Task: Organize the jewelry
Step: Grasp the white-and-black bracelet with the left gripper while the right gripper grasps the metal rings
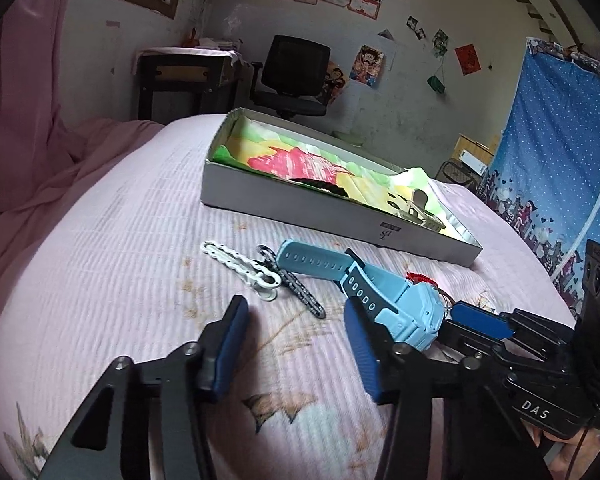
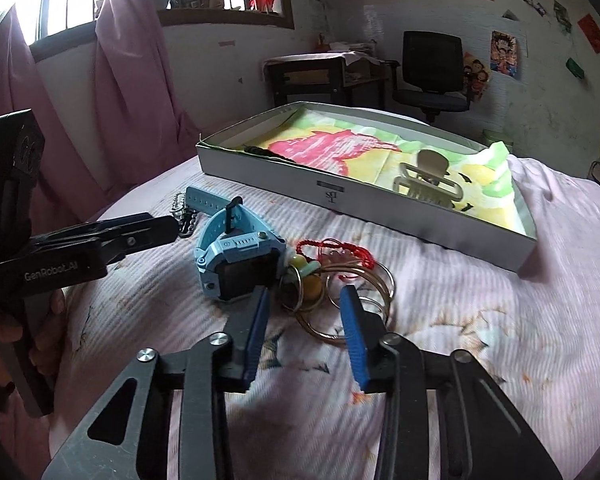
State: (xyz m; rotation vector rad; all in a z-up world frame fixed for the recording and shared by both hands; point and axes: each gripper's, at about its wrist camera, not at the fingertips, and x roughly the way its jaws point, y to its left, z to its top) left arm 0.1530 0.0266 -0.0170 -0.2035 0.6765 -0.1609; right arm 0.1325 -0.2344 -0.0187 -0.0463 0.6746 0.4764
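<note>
Pink bed (image 1: pixel 100 280) | left gripper (image 1: pixel 296 344) spread beside watch (image 1: pixel 404 304) | right gripper (image 2: pixel 304 320) spread over bangles (image 2: pixel 356 288), box (image 2: pixel 380 208) awaiting both

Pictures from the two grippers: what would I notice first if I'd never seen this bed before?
First, probably the light blue watch, lying on the pink bedspread between the two grippers. Right beside it sits a tangle of gold bangles with a red string bracelet, and the right gripper reaches around them. Behind is a shallow box with a bright cloth and a beige hair claw.
</note>
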